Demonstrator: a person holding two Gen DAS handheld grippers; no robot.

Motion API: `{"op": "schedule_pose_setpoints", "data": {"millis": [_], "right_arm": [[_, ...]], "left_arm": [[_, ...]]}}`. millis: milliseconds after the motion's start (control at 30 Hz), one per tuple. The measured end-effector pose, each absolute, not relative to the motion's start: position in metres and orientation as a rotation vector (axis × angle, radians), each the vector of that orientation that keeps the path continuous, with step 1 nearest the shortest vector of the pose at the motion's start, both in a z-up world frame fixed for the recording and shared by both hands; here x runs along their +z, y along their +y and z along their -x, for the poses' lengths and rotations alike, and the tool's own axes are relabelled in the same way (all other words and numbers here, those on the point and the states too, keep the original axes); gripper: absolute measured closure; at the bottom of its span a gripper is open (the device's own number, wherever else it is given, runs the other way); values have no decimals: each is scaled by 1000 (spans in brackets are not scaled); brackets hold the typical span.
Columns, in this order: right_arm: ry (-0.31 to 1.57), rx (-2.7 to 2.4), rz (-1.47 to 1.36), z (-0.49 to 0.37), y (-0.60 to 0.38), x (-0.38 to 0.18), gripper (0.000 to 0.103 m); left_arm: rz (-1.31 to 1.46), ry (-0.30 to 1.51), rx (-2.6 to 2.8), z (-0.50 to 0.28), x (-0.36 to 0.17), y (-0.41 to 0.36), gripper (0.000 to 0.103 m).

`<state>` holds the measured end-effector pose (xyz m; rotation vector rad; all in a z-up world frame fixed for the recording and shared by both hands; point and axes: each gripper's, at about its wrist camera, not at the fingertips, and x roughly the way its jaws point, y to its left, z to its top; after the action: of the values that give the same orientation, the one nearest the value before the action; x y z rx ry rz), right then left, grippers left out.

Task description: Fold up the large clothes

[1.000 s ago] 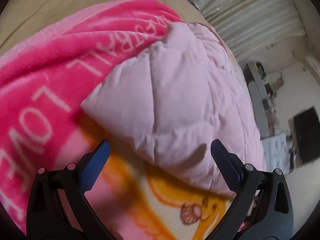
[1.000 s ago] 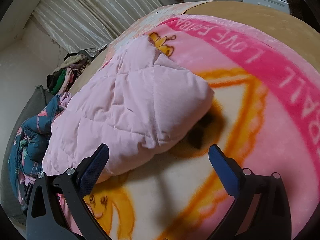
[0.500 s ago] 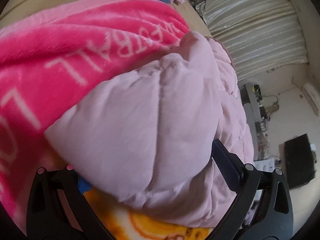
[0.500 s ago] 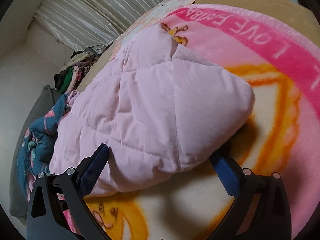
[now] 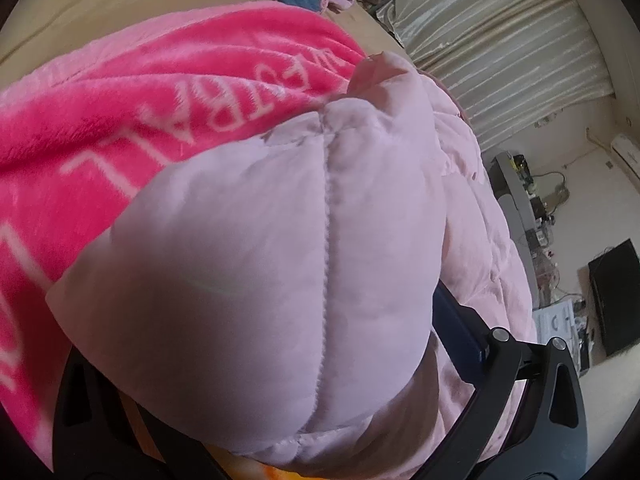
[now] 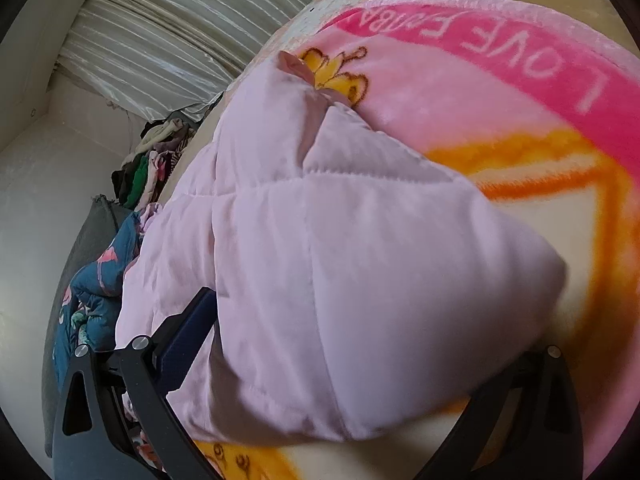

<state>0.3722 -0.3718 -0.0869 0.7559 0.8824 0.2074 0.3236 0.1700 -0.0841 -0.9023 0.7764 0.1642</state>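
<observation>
A pale pink quilted jacket (image 5: pixel 280 260) lies folded on a pink blanket. In the left wrist view one of its corners fills the space between the spread fingers of my left gripper (image 5: pixel 256 364); the right finger (image 5: pixel 456 332) shows, the left one is hidden under the fabric. In the right wrist view the jacket (image 6: pixel 340 260) likewise bulges between the spread fingers of my right gripper (image 6: pixel 360 344); the left finger (image 6: pixel 188 324) shows, the right one is covered. Both sets of jaws stand wide apart around the fabric.
The pink blanket (image 5: pixel 120 120) with white lettering and orange print (image 6: pixel 520 100) covers a tan bed. A dark blue floral garment (image 6: pixel 92 292) and a clothes heap (image 6: pixel 156 160) lie at the bed's far side. Pleated curtains (image 5: pixel 500 40), a desk and floor clutter (image 5: pixel 560 260) stand beyond.
Both grippers have moved forward onto the jacket, whose corners now sit between the open fingers and hide one finger of each. The jaws have stayed wide.
</observation>
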Motion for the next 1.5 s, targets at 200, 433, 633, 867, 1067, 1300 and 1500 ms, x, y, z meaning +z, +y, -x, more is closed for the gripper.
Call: {"op": "schedule_pose_setpoints", "data": {"millis": [200,433,633,867,1067,1300,1500], "right_arm": [[875,209,-736,-381,-369,-88,4],[856,235,-703,-388,-365,-91,4],[807,274,-644,-386,-358,-84,29],[764,308,-582,-385,-353,-72,54],[742,305,-493,-378,-343,-57,65],[697,298,-368,-366,-330,-34,69],[676,293,-337,-350,-325,-20,70]], "left_arm": [[861,774,161,-330,-85,167,8],[816,758,166,-337,-82,159,8],[776,754,167,-340,-77,154,13],[689,726,166,-341,-63,143,38],[552,701,169,-343,-41,126,68],[492,659,145,-334,-20,123,76],[450,618,107,-318,5,119,77]]}}
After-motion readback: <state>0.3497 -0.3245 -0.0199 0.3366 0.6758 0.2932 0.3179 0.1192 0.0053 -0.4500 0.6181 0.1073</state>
